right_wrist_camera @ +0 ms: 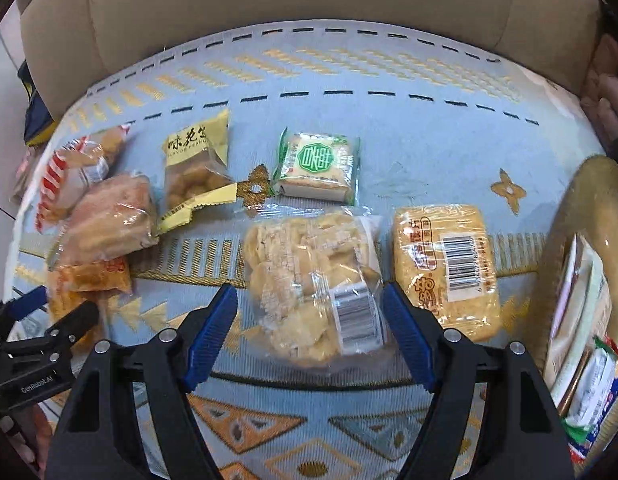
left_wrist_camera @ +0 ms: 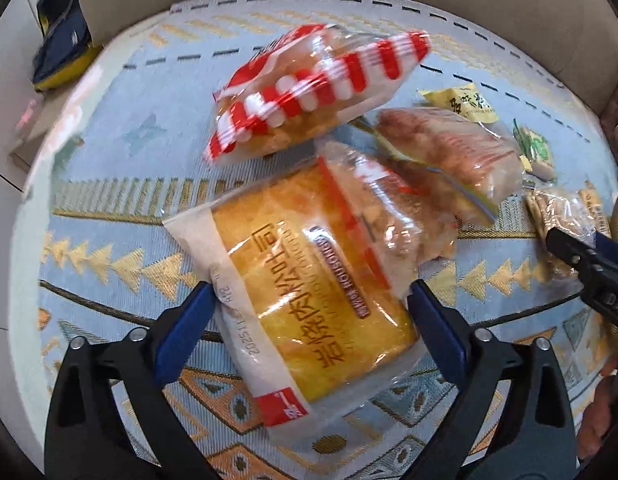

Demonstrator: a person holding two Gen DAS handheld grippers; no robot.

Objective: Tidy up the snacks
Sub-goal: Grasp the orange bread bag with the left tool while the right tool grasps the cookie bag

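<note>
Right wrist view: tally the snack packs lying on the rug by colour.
Red-striped pack: 1
Yellow peanut pack: 1
Green-label pack: 1
Orange-gold packs: 2
Clear packs: 2
Total: 7

I see a yellow bread pack [left_wrist_camera: 313, 280] flat on the blue cloth [left_wrist_camera: 109, 208], a red striped bag [left_wrist_camera: 309, 92] beside it, a clear cracker bag [right_wrist_camera: 317, 280], a green biscuit pack [right_wrist_camera: 317, 164]

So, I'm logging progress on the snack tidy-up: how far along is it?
Early. Done: a few packets already sit in the basket. In hand: the left gripper straddles the toast bread pack and the right gripper the clear cracker bag, neither clamped. Left: the peanut packet and other packs on the rug.
</note>
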